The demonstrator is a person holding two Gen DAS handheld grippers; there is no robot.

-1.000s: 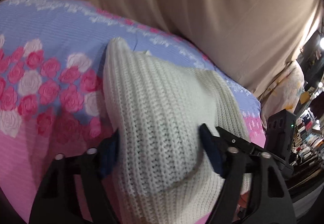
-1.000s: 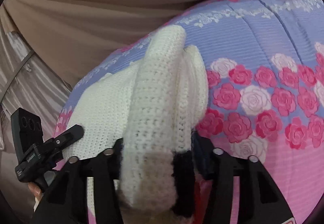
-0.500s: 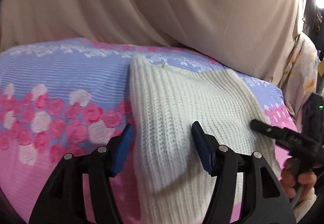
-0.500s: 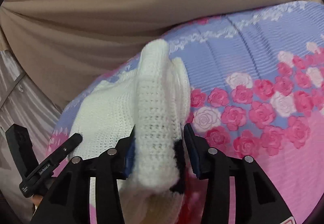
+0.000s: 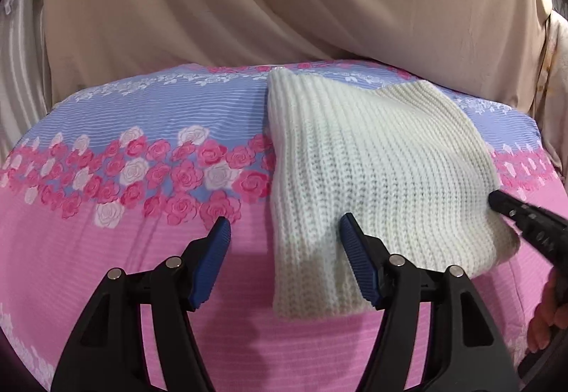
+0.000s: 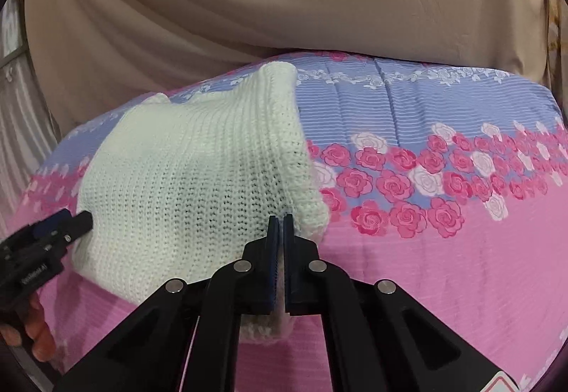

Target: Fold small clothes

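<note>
R tongs (image 6: 279,219) clenched tight, pads together over near edge of white knit garment (image 6: 198,175); whether knit is pinched, can't tell. L tongs (image 5: 284,232) released & widening, straddling garment's corner w/o pressing it. Garment lies folded on rose-print bedspread (image 5: 124,129), beige curtain (image 5: 248,1) behind.

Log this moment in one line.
sweater: folded on bedspread | left gripper: fingers opening, sweater edge between, no grip | right gripper: shut, over sweater

Cream ribbed knit garment (image 5: 372,172) on pink-and-blue rose-patterned bedspread (image 5: 124,150); beige curtain (image 5: 248,1) behind.
</note>
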